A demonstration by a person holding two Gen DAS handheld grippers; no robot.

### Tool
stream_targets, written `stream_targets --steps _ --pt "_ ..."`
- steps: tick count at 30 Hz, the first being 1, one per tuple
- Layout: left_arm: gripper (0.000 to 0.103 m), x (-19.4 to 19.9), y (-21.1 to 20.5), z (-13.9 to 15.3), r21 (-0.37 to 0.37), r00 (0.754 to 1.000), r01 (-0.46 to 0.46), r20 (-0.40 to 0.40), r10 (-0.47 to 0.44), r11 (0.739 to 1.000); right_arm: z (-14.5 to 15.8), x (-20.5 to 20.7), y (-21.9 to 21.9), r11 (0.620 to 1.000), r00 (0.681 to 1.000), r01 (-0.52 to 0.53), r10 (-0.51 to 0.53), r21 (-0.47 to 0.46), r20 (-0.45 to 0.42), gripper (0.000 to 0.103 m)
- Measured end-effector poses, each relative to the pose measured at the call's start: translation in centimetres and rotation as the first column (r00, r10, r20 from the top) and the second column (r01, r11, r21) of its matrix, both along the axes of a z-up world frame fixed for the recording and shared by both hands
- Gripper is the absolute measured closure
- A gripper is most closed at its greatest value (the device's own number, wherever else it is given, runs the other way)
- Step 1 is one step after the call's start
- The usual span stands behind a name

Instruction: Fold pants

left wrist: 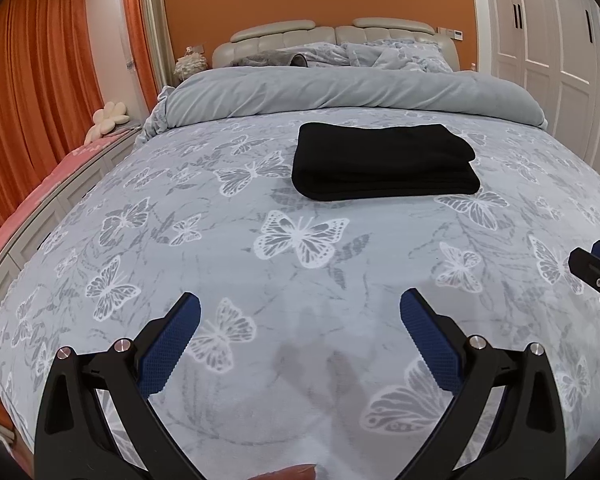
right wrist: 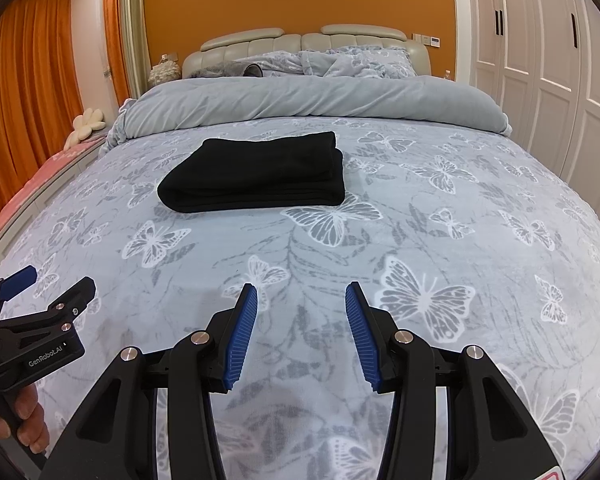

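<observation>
Pants [left wrist: 384, 162], black, lie folded into a compact rectangular bundle on the bed [left wrist: 300, 264], past mid-mattress toward the headboard [left wrist: 284, 38]. Layered fold edges face the near side of the bundle. A rolled grey duvet [left wrist: 340, 92] lies across the bed just behind the pants, not touching them, with pillows [left wrist: 396, 56] beyond it. The butterfly-print cover lies smooth around the bundle.

Left gripper [left wrist: 300, 344] hangs over the bare cover at the near end of the bed, jaws spread wide, nothing between the blue pads [left wrist: 168, 352]. Right gripper [right wrist: 301, 334] hangs beside it, well apart from the pants, jaws partly open and empty. In the right wrist view a hand [right wrist: 24, 416] grasps the left gripper's handle at lower left. Orange curtains [left wrist: 40, 92] hang left of the bed; white wardrobe doors [left wrist: 556, 48] stand to its right.
</observation>
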State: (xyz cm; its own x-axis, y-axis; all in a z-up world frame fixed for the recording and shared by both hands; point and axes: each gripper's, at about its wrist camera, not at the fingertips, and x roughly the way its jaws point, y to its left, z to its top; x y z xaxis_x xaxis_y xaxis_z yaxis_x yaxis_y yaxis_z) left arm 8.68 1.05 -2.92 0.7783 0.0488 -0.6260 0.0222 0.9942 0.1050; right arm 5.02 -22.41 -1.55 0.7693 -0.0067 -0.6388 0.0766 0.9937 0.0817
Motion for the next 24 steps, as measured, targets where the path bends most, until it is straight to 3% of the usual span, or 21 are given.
stream_targets --steps 24 --pt "0.005 0.32 0.55 -0.13 -0.054 1.0 0.011 -0.028 -0.012 0.998 -0.03 0.02 0.09 1.0 1.0 -0.002 0.002 -0.002 -0.001 0.058"
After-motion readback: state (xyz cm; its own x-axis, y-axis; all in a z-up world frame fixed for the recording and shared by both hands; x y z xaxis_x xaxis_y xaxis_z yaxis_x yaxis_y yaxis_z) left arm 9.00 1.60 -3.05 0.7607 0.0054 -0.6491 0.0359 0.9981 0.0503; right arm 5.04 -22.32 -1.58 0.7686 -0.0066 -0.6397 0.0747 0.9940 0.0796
